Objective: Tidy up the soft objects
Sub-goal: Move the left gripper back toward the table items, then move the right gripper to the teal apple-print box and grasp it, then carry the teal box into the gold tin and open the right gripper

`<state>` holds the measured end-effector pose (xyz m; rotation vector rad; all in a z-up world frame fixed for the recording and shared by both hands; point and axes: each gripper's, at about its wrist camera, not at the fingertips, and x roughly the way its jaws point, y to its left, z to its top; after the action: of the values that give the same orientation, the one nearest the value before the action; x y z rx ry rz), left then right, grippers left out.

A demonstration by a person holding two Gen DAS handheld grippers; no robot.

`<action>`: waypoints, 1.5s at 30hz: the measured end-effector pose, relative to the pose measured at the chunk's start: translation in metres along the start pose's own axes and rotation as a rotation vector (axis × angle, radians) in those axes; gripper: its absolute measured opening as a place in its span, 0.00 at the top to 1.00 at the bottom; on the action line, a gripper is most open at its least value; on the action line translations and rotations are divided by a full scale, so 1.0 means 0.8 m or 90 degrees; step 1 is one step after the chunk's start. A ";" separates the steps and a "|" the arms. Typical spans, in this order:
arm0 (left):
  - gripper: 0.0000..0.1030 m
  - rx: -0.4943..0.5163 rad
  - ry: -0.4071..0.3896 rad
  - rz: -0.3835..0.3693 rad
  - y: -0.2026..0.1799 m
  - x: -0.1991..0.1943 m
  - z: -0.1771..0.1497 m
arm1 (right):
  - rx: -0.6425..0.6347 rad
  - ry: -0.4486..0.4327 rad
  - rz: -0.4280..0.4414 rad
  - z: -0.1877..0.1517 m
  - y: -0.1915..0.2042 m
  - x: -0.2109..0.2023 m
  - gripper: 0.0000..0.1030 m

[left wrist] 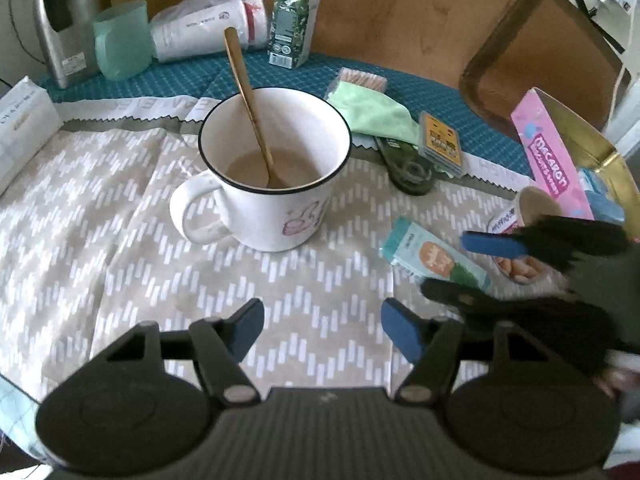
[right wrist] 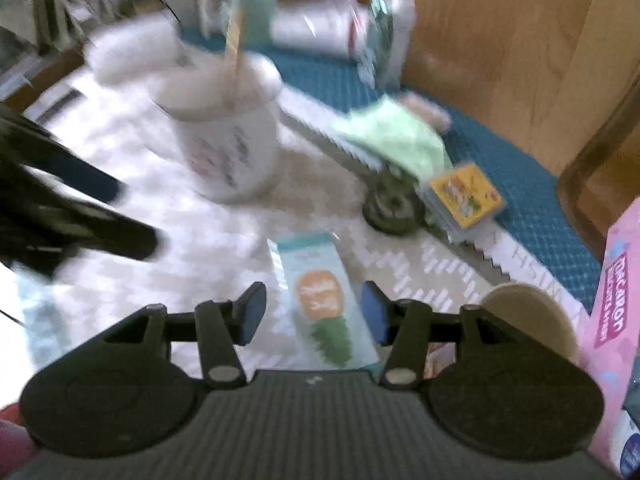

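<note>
Packet [right wrist: 324, 304], a flat teal sachet with an orange print, lies on the chevron cloth [left wrist: 120, 216] directly between the fingers of the right gripper [right wrist: 312, 314], whose jaws stand wide apart and touch nothing. A paper cup [right wrist: 528, 320] sits just right of that gripper, with the pink box [right wrist: 616, 312] beyond it. The mug [left wrist: 264, 172], holding a spoon [left wrist: 248, 100] and some pale liquid, stands near, up-left of the packet. The green cloth [left wrist: 372, 112] lies farther back at the edge of the blue mat. The left gripper [left wrist: 322, 330] hovers over bare cloth in front of the mug, jaws also apart and empty.

Risks, as I judge them: the thin packet may slide flat instead of lifting, the right finger may clip the cup, and the blurred, fast-moving view suggests a swing could knock the mug and spill it.
</note>
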<state>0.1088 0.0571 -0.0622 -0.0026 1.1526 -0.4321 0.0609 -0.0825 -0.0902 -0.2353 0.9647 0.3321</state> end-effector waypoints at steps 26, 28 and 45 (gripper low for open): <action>0.54 0.059 0.095 -0.096 -0.088 0.059 -0.044 | -0.042 0.006 0.102 -0.130 -0.011 -0.085 0.55; 0.54 0.082 0.090 -0.085 -0.109 0.061 -0.049 | -0.038 0.005 0.102 -0.139 -0.020 -0.089 0.56; 0.74 0.238 0.110 -0.232 -0.311 0.053 -0.012 | 0.114 -0.081 -0.005 -0.201 -0.132 -0.214 0.93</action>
<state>0.0325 -0.1831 -0.0488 0.1545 1.2284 -0.9838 -0.1115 -0.2644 -0.0312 -0.0535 0.8621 0.2477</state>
